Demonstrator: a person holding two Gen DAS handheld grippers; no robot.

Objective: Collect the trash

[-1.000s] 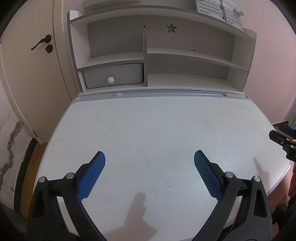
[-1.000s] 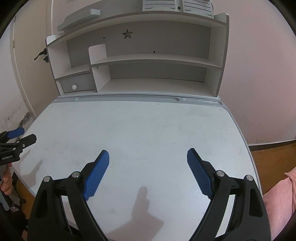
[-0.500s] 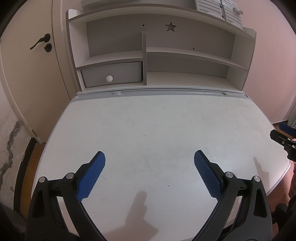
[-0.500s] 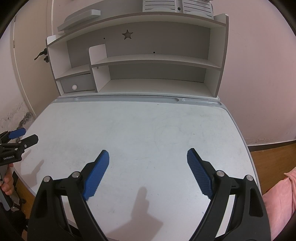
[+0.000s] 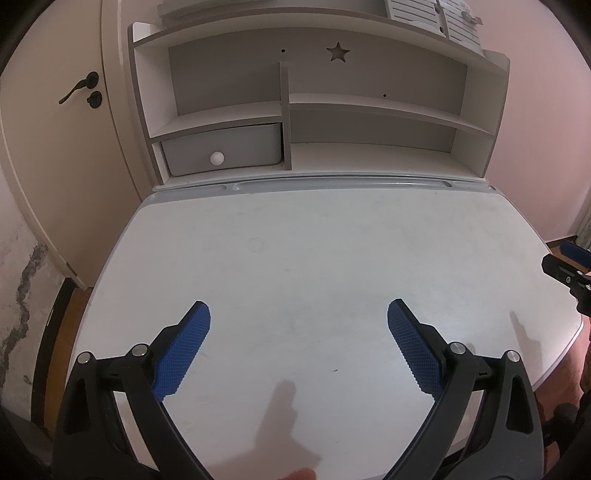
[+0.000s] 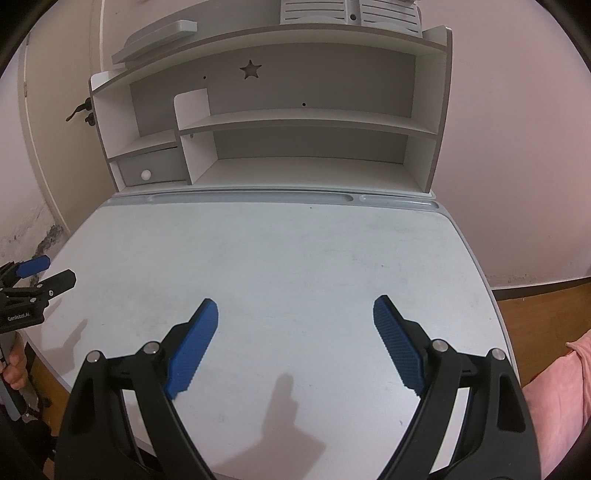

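No piece of trash shows in either view. My left gripper point(image 5: 298, 314) hovers open over the near part of a white desk top point(image 5: 314, 251), with nothing between its blue pads point(image 5: 183, 350). My right gripper point(image 6: 295, 306) is likewise open over the desk top point(image 6: 288, 258), its blue pads point(image 6: 194, 347) bare. In the right wrist view the left gripper point(image 6: 42, 273) pokes in at the left edge. The right gripper's tips point(image 5: 565, 262) show at the right edge of the left wrist view.
A white and grey shelf unit point(image 5: 314, 110) stands at the desk's back, with a small grey drawer point(image 5: 221, 149) at lower left and grey file boxes point(image 6: 351, 11) on top. A door point(image 5: 55, 129) is at the left. Wooden floor point(image 6: 546, 302) lies to the right.
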